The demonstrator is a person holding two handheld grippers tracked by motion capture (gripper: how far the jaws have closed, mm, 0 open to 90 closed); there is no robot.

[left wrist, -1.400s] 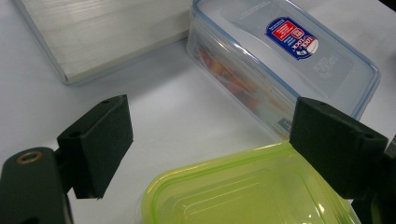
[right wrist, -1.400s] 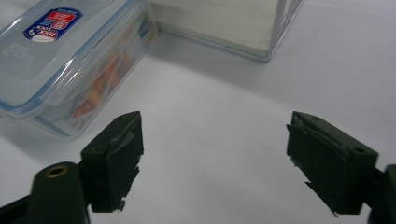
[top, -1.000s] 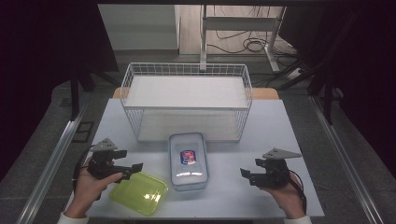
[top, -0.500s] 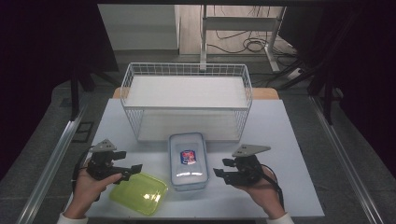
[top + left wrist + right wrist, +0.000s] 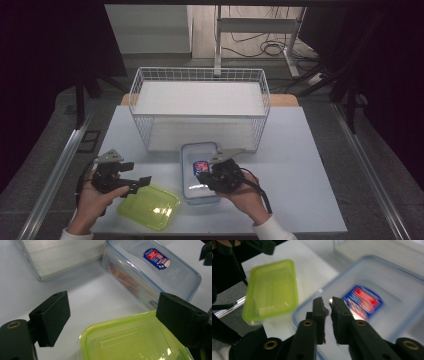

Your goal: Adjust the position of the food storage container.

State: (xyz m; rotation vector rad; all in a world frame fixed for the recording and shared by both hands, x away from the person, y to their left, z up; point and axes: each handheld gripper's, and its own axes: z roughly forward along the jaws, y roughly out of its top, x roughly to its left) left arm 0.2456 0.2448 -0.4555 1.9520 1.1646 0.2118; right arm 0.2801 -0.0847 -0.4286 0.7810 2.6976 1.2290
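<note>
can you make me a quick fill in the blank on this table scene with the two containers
1. The lid under the left gripper is ____ in colour.
2. The clear container bears a red and blue ____ on top.
3. Behind both containers stands a white wire ____.
4. The right gripper over the clear container has its jaws nearly ____.

Missing words: green; sticker; basket; shut

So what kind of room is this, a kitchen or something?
More likely a lab or recording bench than a kitchen: a plain white table ringed by dark curtains, loose cables on the floor behind it, and a wire basket set out as a prop.
</note>
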